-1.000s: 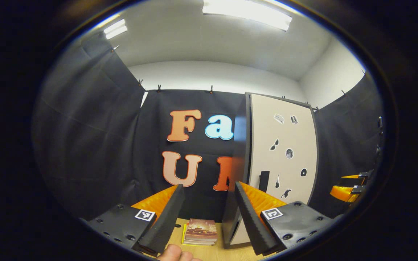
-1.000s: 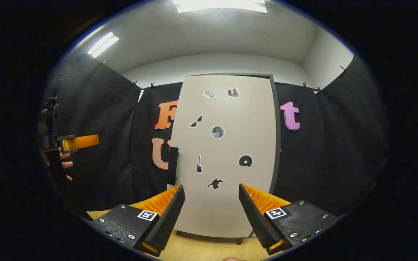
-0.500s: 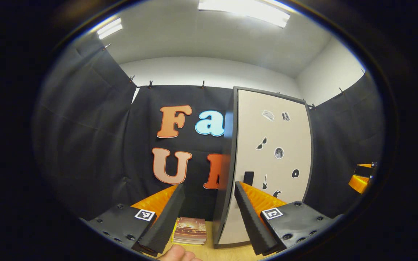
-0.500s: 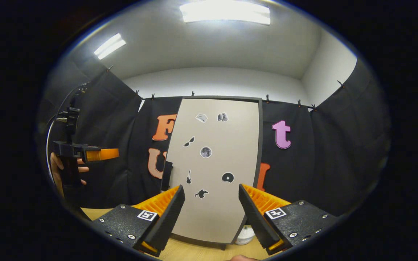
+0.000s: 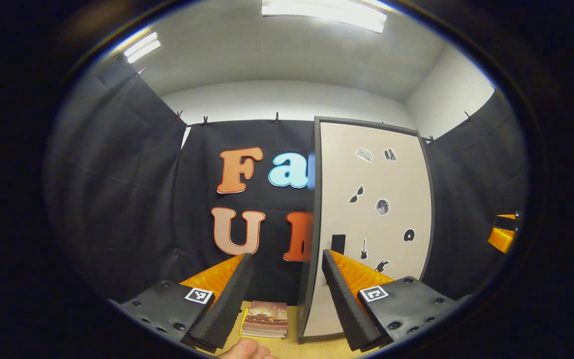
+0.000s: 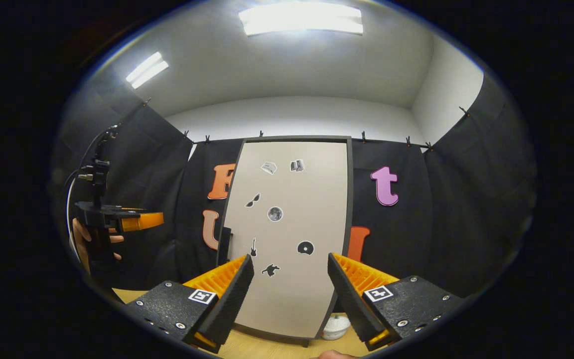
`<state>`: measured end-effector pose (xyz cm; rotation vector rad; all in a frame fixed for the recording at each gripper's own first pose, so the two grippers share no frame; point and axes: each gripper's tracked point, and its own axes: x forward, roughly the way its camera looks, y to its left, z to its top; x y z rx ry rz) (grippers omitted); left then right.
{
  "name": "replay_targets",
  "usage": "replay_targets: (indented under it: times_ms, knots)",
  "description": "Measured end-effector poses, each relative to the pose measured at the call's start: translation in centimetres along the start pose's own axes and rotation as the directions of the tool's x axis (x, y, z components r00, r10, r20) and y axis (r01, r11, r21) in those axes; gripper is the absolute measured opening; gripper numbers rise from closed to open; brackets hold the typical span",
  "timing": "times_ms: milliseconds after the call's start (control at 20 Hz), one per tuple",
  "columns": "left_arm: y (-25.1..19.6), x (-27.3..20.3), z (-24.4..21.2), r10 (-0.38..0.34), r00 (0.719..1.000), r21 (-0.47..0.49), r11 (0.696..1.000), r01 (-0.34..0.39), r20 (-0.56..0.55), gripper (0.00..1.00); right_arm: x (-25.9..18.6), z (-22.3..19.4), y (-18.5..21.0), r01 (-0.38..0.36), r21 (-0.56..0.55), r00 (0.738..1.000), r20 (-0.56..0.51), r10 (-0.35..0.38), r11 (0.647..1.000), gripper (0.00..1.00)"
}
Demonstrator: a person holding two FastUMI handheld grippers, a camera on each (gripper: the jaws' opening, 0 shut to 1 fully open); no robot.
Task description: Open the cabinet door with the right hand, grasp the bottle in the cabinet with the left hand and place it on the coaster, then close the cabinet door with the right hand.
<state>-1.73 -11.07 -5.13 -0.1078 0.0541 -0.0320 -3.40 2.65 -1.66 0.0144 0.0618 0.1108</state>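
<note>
In the left gripper view, the left gripper (image 5: 283, 279) is sitting at six o'clock with its two ribbed fingers spread wide and nothing between them. Between the fingers, low down, a small stack of books with a reddish-brown cover (image 5: 265, 318) is lying on the light wooden tabletop (image 5: 287, 346). At about four o'clock from the centre, the tall beige cabinet door with a dark grey frame (image 5: 371, 224) is standing upright on the table, shut, with small black stickers dotted across it and a dark rectangular handle (image 5: 338, 243) near its left edge, just above the right-hand finger. At three o'clock, at the far edge, part of the right gripper (image 5: 502, 234) is peeking in. A fingertip of the person's hand (image 5: 247, 349) is showing at six o'clock.

In the right gripper view, the right gripper (image 6: 289, 286) is pointing straight at the cabinet door (image 6: 292, 229), its fingers likewise wide apart and gripping nothing, not touching the door. The handle (image 6: 225, 244) is lying at about eight o'clock from the centre, left of the left-hand finger. A small white round object (image 6: 336, 327) is sitting on the tabletop (image 6: 267, 346) at the door's lower right corner, at five o'clock; whether it is the bottle or the coaster I cannot tell. At nine o'clock, the left gripper (image 6: 137, 221) is hanging in a hand (image 6: 85, 239), well apart from the door.
</note>
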Motion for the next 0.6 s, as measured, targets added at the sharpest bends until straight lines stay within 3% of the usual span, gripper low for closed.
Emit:
replay_targets:
  times_ms: [300,350,600]
  knots:
    - [-0.58,-0.18,-0.45,0.011,1.000,0.016,1.000,-0.011,0.022,0.91,0.10,-0.17,-1.03,-0.006,0.019,1.000,0.024,0.006,1.000,0.93]
    - [-0.69,-0.27,-0.73,0.011,1.000,0.020,1.000,-0.011,0.013,0.91,0.00,-0.13,-1.07,-0.006,0.018,1.000,0.029,0.005,1.000,0.97]
    - [-0.07,-0.71,-0.10,0.018,0.999,0.026,0.999,-0.019,0.031,0.90,0.28,-0.63,-0.52,-0.024,0.012,0.999,0.032,0.024,1.000,0.93]
